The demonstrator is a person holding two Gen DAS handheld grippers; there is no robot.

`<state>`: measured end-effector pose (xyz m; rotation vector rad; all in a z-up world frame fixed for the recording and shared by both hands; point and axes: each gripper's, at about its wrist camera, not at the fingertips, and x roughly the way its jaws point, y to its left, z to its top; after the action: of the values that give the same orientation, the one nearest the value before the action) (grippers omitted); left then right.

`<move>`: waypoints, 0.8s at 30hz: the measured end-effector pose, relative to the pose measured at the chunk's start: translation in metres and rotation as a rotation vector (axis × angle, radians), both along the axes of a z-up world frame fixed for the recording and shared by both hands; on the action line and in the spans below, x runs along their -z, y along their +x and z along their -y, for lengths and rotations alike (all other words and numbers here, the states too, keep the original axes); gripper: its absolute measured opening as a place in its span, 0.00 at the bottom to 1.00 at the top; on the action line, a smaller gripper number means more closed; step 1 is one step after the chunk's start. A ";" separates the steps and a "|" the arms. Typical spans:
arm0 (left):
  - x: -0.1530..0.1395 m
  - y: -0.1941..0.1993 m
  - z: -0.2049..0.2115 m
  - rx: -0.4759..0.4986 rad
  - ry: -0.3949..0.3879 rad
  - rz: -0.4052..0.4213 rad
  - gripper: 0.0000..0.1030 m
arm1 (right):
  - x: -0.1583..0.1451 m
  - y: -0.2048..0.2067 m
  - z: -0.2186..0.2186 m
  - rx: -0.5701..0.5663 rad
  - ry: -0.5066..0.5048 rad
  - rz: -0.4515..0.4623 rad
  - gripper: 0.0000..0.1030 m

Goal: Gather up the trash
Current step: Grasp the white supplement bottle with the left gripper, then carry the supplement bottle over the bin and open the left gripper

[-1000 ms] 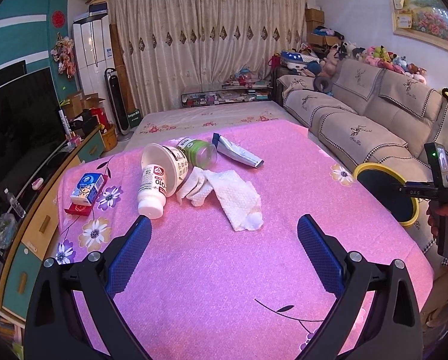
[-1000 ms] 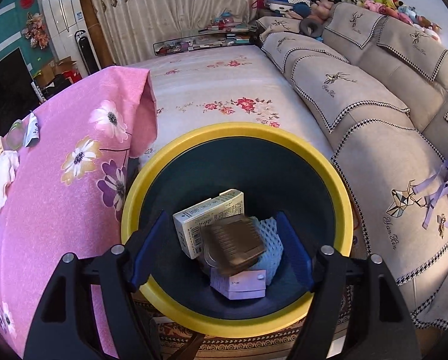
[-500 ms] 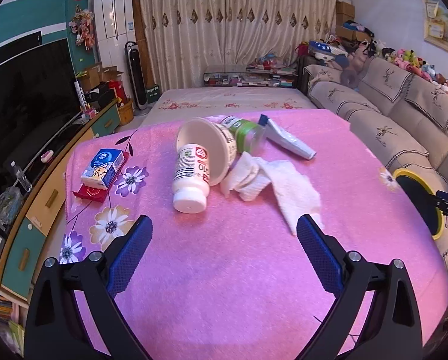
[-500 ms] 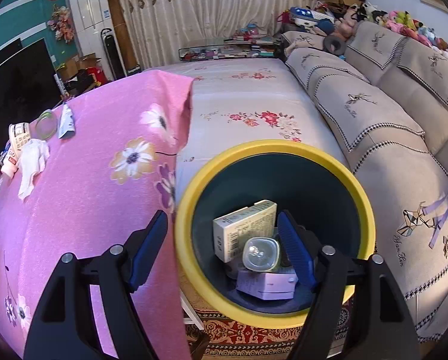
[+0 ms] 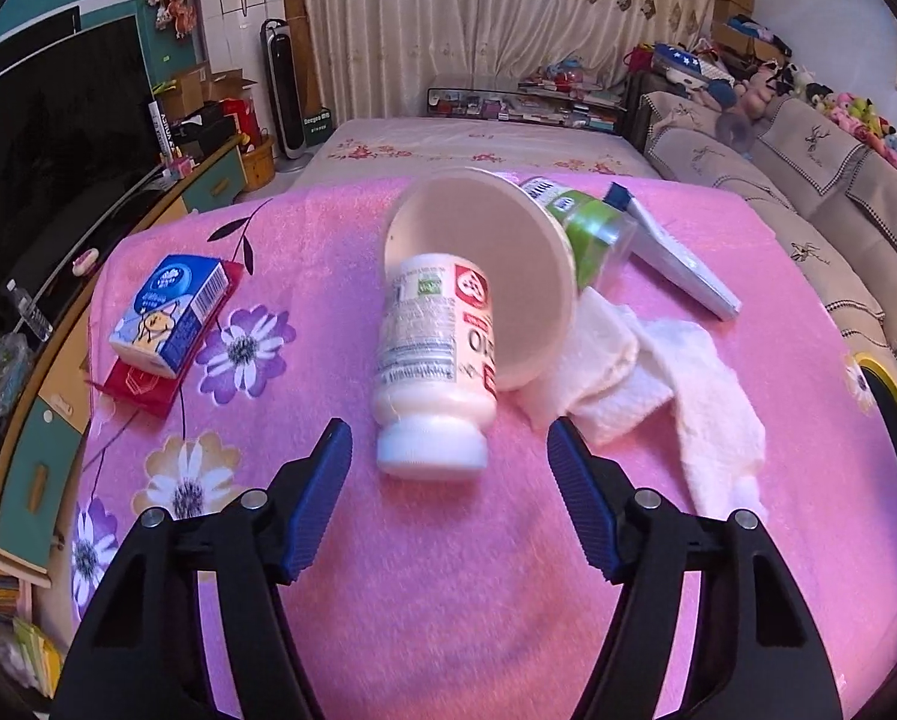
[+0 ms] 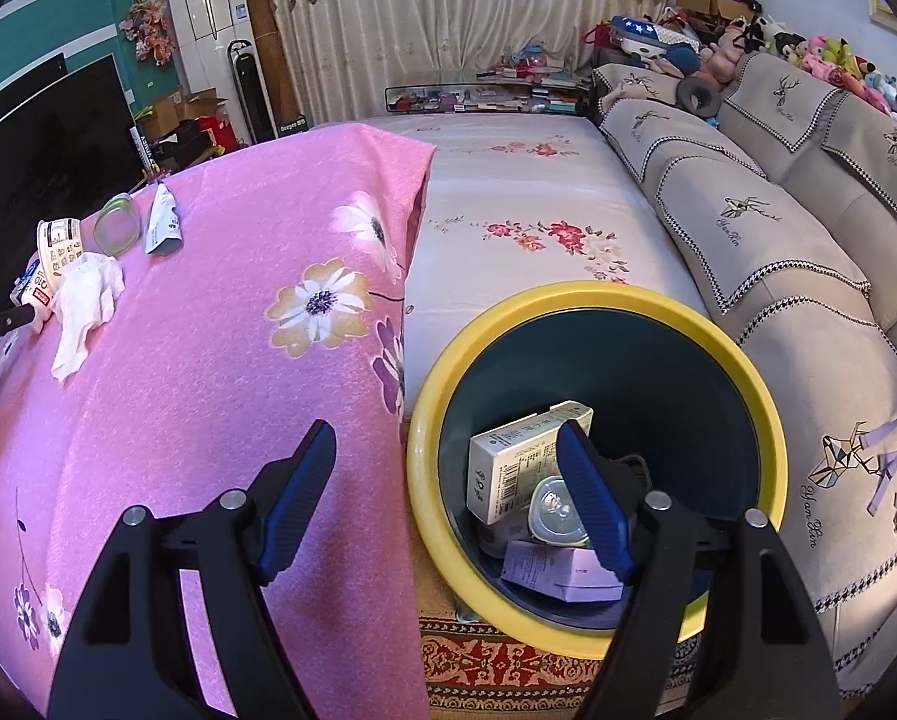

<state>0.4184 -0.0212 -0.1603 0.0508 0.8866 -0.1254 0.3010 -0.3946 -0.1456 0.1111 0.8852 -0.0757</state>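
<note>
Far left on the pink-covered bench point(image 5: 448, 570), a blue tissue pack point(image 5: 169, 315) sits on top of a red packet point(image 5: 142, 387). Moving right, the left hand-held gripper point(image 5: 448, 450) hangs wide open, holding nothing, its blue fingers point(image 5: 322, 498) either side of the white cap of a bottle point(image 5: 433, 354) lying on its side. The bottle's base pokes into a tipped paper bowl point(image 5: 508, 252). Behind the bowl lies a green-labelled clear jar point(image 5: 592, 234), then a grey foil pouch point(image 5: 670, 255). Just right of the bottle, a crumpled white tissue point(image 5: 658, 384) touches the bowl's rim.

Over on the right, the right hand-held gripper point(image 6: 445, 459) is spread apart and empty, straddling the bench edge and the yellow-rimmed bin point(image 6: 568, 306) on the floor beside it. Inside the bin: a white carton point(image 6: 517, 456), a clear lid point(image 6: 553, 510), a pale purple box point(image 6: 556, 570).
</note>
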 end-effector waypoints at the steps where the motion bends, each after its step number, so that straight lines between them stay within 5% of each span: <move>1: 0.000 0.006 -0.001 -0.002 0.001 -0.003 0.65 | 0.000 0.001 -0.002 -0.002 0.001 -0.001 0.70; 14: 0.007 0.061 -0.006 -0.014 0.030 -0.055 0.57 | 0.006 0.004 -0.006 -0.018 0.009 -0.018 0.70; 24: 0.005 0.066 -0.007 0.007 0.004 -0.061 0.46 | 0.005 0.000 -0.007 -0.018 0.013 -0.016 0.70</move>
<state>0.4847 -0.0142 -0.1654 0.0541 0.9478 -0.1325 0.3011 -0.3880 -0.1509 0.1148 0.9029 -0.0546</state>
